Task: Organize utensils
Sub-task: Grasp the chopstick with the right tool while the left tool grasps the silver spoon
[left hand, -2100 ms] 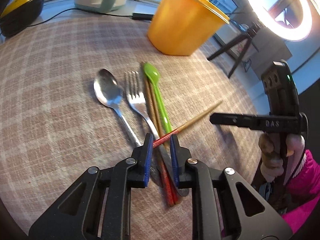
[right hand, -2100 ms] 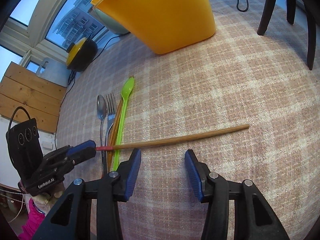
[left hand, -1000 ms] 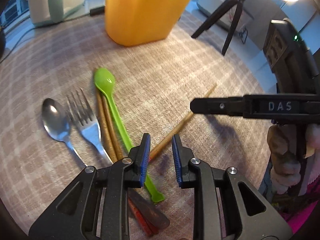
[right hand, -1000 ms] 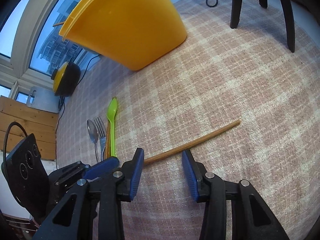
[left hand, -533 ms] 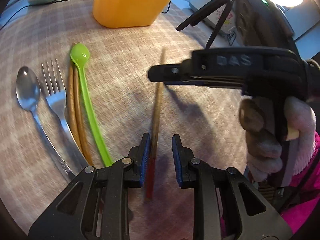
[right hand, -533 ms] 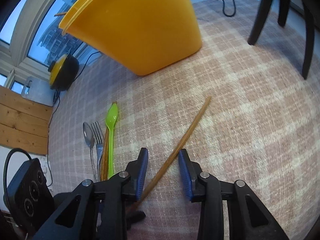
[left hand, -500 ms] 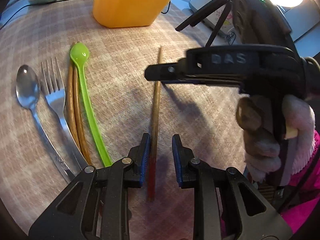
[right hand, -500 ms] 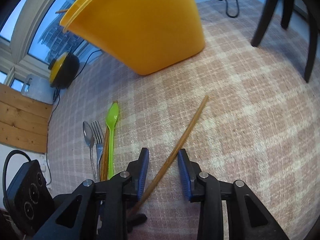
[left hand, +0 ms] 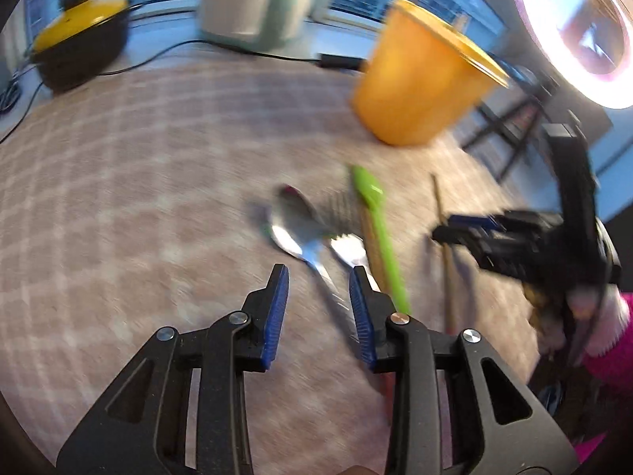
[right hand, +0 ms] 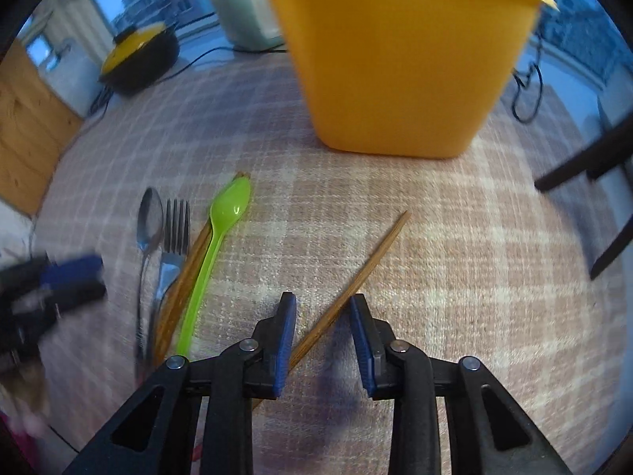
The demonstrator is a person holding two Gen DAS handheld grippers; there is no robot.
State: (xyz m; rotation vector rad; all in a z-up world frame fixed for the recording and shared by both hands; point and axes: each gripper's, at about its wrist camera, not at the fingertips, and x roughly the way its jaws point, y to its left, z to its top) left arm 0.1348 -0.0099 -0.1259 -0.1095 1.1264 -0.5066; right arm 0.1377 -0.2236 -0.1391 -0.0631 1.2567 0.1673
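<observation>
On the checked tablecloth [left hand: 118, 198] lie a metal spoon [left hand: 292, 221], a fork [left hand: 348, 245], a green plastic spoon [left hand: 376, 217] and a pair of chopsticks under it, side by side. My left gripper [left hand: 318, 273] hovers over the spoon's handle, its jaws opening and gripping nothing. A single wooden chopstick [right hand: 368, 265] lies apart to the right and runs slantwise between the jaws of my right gripper [right hand: 323, 301], which are closing with a gap still on either side. The blurred left gripper [right hand: 67, 277] shows in the right wrist view. An orange tub [right hand: 395, 59] stands behind.
A black pot with a yellow lid [left hand: 79, 51] and a pale green appliance [left hand: 261, 4] with a cable stand at the table's far edge. A ring light [left hand: 581, 27] on a tripod and dark chair legs [right hand: 593, 166] are off to the right.
The left gripper has left the single chopstick's red end, swung left over the metal spoon and fork, and widened. The right gripper has rolled, narrowing its jaws around the chopstick.
</observation>
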